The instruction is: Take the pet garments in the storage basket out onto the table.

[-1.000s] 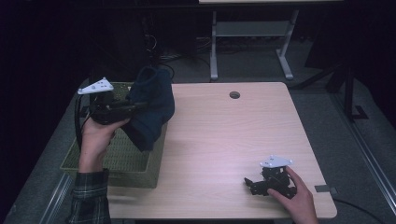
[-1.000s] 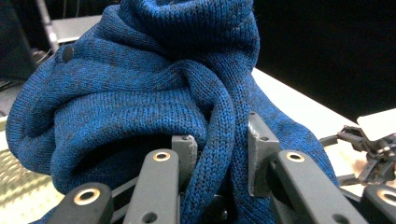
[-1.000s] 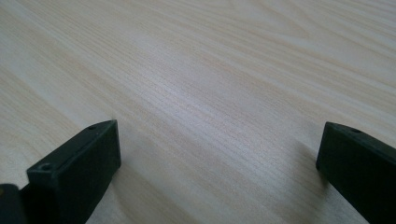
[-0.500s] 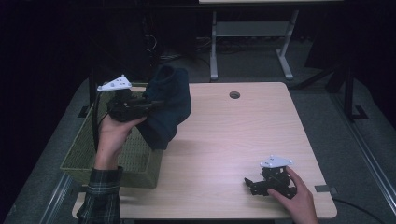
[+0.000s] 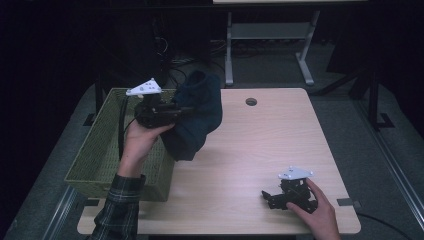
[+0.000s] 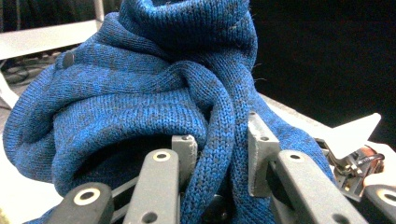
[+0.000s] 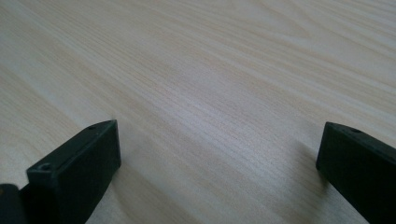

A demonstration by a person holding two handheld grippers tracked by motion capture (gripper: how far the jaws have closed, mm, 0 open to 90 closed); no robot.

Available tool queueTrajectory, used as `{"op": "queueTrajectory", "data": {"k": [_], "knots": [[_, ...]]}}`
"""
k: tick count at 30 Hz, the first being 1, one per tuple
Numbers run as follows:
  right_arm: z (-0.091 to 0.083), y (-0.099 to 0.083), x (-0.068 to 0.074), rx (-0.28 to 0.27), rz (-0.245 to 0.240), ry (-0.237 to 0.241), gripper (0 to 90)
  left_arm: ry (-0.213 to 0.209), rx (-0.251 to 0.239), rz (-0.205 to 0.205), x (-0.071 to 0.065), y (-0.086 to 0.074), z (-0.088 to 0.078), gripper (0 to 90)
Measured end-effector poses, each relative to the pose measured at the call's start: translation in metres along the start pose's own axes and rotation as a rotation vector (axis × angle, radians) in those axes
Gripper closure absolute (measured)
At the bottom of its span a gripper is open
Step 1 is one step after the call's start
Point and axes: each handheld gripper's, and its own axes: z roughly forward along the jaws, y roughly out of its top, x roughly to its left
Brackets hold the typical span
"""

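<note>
Pale wood worktop (image 5: 235, 165) lies bare across its middle and right, with a small round hole (image 5: 251, 101) near the far edge. At its left edge the left gripper (image 5: 182, 111), clamped on a fold of the blue knitted garment (image 5: 197, 117), holds it in the air over the right rim of the green woven basket (image 5: 95, 155). Near the front right corner the right gripper (image 5: 267, 196) rests on the wood, jaws wide apart with nothing between them.
</note>
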Motion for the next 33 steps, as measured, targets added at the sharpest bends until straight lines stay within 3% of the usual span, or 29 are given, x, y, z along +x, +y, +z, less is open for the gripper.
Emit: {"op": "queueTrajectory", "data": {"k": [10, 19, 33], "knots": [[0.000, 0.000, 0.000, -0.002, -0.004, 0.002, 0.0, -0.050, 0.023, 0.021, -0.005, 0.004, 0.031, 69.9], [0.000, 0.000, 0.000, -0.002, -0.002, 0.002, 0.0, -0.085, 0.033, 0.015, -0.011, 0.002, 0.057, 70.0], [0.000, 0.000, 0.000, -0.002, -0.003, 0.002, 0.0, -0.092, 0.059, 0.026, -0.026, -0.010, 0.101, 70.0]]}}
